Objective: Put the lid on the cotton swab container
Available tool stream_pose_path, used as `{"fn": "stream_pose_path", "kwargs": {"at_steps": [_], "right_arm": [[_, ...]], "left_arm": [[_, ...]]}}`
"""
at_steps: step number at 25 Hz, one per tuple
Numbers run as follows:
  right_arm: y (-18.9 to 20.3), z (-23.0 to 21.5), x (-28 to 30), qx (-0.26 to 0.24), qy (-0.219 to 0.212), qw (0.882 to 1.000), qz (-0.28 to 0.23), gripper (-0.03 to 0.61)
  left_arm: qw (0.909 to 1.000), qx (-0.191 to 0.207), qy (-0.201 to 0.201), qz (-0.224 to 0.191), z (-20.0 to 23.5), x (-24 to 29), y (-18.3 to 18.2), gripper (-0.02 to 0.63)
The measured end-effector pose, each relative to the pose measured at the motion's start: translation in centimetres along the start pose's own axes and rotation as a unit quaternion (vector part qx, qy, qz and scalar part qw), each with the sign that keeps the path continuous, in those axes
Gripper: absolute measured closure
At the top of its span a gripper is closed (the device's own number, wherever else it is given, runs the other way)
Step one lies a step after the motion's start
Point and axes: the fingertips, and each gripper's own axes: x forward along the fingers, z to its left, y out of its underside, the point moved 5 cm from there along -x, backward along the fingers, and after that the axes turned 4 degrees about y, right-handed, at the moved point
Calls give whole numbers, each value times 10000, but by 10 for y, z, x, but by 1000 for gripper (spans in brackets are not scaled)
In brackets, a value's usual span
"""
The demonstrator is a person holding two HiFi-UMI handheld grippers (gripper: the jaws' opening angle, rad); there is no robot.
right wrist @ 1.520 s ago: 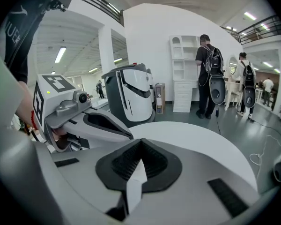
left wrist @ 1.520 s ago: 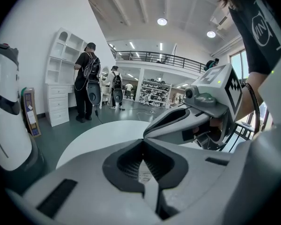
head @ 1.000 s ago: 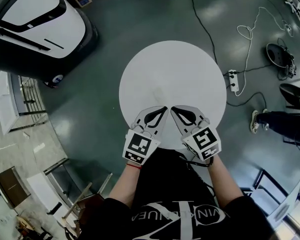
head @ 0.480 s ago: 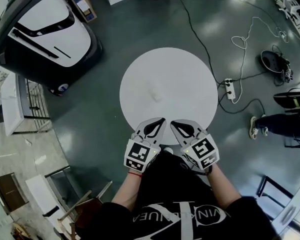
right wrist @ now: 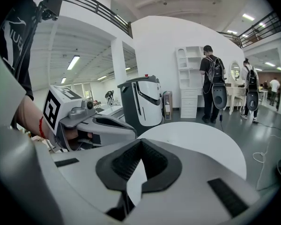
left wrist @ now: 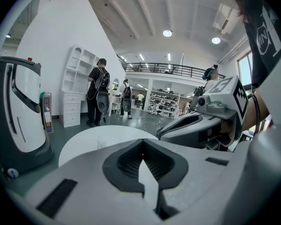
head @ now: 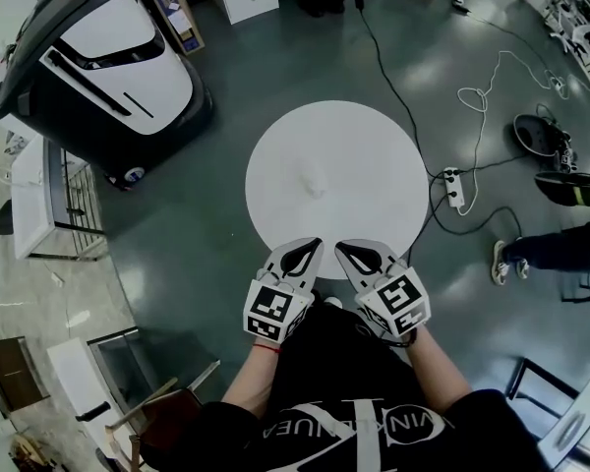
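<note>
A round white table point(head: 374, 155) stands on the dark floor ahead of me. On it, left of centre, lies a small pale, see-through thing point(head: 313, 183), probably the cotton swab container; I cannot make out a separate lid. The same faint thing point(left wrist: 99, 145) shows on the tabletop in the left gripper view. My left gripper point(head: 315, 244) and right gripper point(head: 339, 247) hang side by side at the table's near edge, close to my body. Both are shut with nothing between the jaws, as seen on the left gripper point(left wrist: 141, 142) and the right gripper point(right wrist: 140, 142).
A large black-and-white machine point(head: 98, 57) stands to the table's left, with metal racks point(head: 59, 205) nearer me. Cables and a power strip point(head: 455, 190) lie on the floor to the right, beside a person's legs point(head: 551, 249). People with backpacks point(right wrist: 210, 83) stand by white shelves.
The table has slid away from me in the head view and looks smaller. The grippers, first over its near part, now sit at its near edge. Both stayed shut.
</note>
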Motion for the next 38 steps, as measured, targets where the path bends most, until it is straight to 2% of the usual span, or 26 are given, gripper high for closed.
{"fn": "stream_pose_path", "kwargs": {"at_steps": [24,31,38], "right_arm": [[4,25,-35,-59,-5,9998,-210,577],[5,34,-44,0,-5,9995,-313,577],[-6,44,-59,64,-43,9985,-537,577]], "left_arm": [[9993,42,-212,-303,-36,-33,1,607],[9984,-27,-389,-411,-43,-52,-1,607],[9952,-202,-644,-713,-46,-71,-11,607]]}}
